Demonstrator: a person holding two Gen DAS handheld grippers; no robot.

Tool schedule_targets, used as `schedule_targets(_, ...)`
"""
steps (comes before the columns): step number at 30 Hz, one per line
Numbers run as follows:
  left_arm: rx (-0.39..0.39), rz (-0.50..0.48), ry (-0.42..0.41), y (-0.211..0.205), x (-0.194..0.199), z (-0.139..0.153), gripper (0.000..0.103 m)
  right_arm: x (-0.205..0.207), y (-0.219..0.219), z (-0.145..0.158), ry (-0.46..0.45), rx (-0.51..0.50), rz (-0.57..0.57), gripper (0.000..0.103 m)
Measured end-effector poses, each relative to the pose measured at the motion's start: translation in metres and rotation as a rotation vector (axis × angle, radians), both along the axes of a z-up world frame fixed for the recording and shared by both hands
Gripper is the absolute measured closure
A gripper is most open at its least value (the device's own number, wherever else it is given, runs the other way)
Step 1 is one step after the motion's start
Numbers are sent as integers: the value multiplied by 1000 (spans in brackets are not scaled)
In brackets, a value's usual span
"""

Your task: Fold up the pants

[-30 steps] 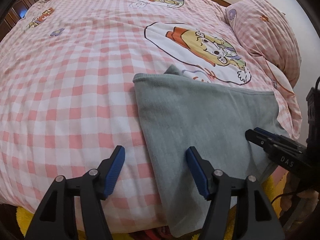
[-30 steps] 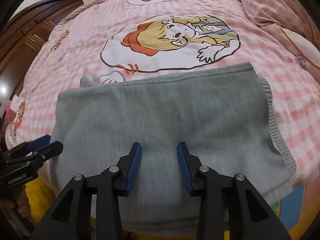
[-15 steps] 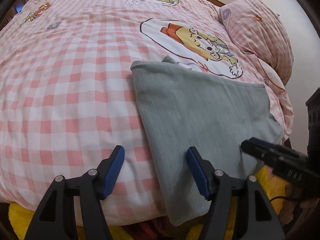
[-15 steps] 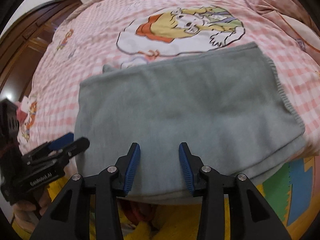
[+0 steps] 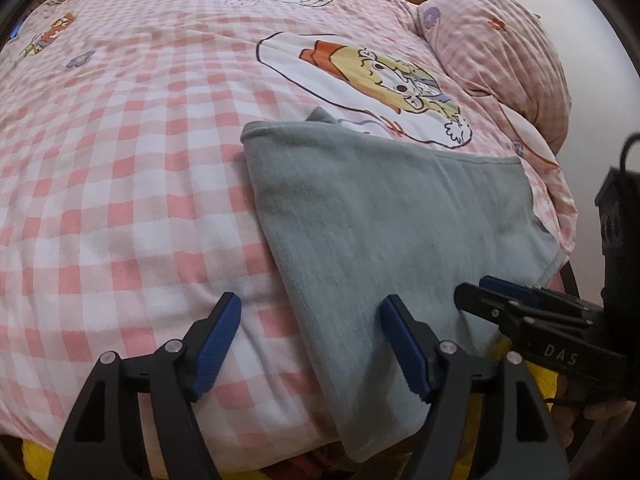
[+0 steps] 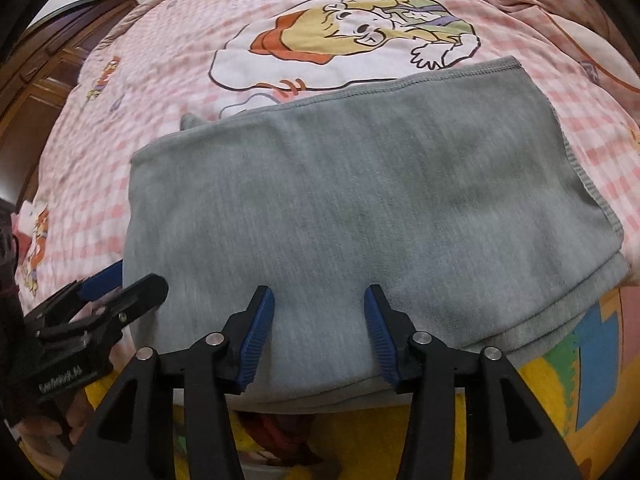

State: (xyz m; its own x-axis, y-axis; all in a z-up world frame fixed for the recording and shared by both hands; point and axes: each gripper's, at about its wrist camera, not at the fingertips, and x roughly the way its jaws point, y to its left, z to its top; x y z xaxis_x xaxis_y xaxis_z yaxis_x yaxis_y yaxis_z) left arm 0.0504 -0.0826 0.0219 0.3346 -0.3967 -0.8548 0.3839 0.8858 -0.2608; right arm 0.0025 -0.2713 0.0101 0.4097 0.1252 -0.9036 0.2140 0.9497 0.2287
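Right wrist view, soft grey knit pants folded rectangular, checked quilt

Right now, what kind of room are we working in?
Most likely a bedroom: grey pants lie on a bed with a pink checked cartoon cover, a matching pillow and dark wooden furniture alongside.

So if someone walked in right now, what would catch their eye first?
Probably the grey pants, folded into a flat rectangle at the near edge of the pink checked bedspread. Just beyond them is a big cartoon child printed on the cover. Both grippers, left and right, are open and empty.
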Motion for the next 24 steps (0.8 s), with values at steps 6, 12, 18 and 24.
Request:
schedule_targets(6,20,6,-40,-6,-7,-2,21,4,14,1,-5,-51,43,36)
schedule_targets(12,16,40,-51,-9,-7,-3,19,-10,7,12,-6,-17,45,37)
schedule_targets(18,29,56,-70,-9,-14,-2,23,-37,4,22,-36,-36,78,37)
schedule_targets(24,49,78,-62,-18,-2,-4,23,-46,-10,34,-100,-42,74,37)
